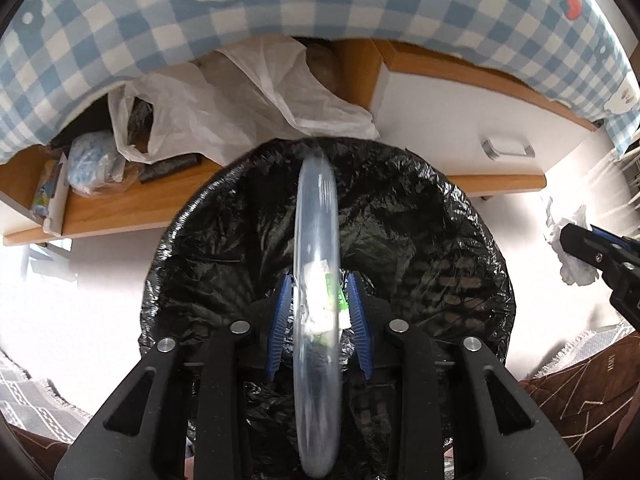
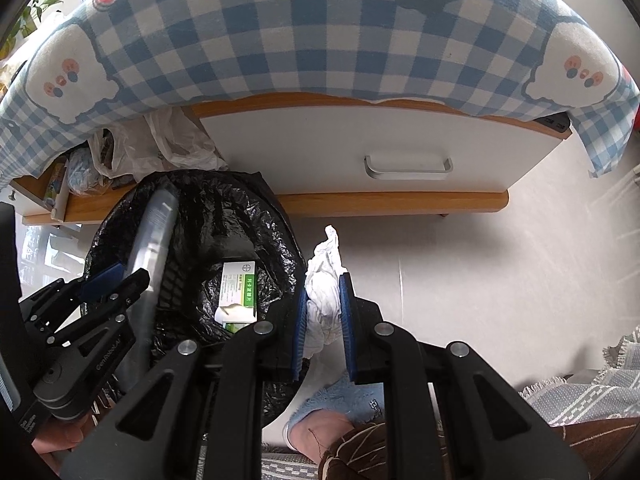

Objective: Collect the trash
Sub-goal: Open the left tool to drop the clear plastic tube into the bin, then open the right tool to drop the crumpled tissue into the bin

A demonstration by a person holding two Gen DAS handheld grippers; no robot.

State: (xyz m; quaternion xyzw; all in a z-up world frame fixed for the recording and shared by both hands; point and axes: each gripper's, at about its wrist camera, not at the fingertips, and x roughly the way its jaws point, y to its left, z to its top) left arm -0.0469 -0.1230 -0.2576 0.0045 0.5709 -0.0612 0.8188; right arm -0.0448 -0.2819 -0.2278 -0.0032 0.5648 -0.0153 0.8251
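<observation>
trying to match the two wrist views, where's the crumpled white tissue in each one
Left wrist view: crumpled white tissue at the far right edge, at the right gripper's tip.
Right wrist view: lower centre, pinched in that gripper's jaws, just right of the bin.
Shared landmark: the black-lined bin.

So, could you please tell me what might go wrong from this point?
The long clear plastic tube between the left tongs reaches across the black-lined bin; dropped, it may catch on the rim. The crumpled white tissue in the right tongs hangs beside the bin, over the floor, so releasing now would miss.
</observation>
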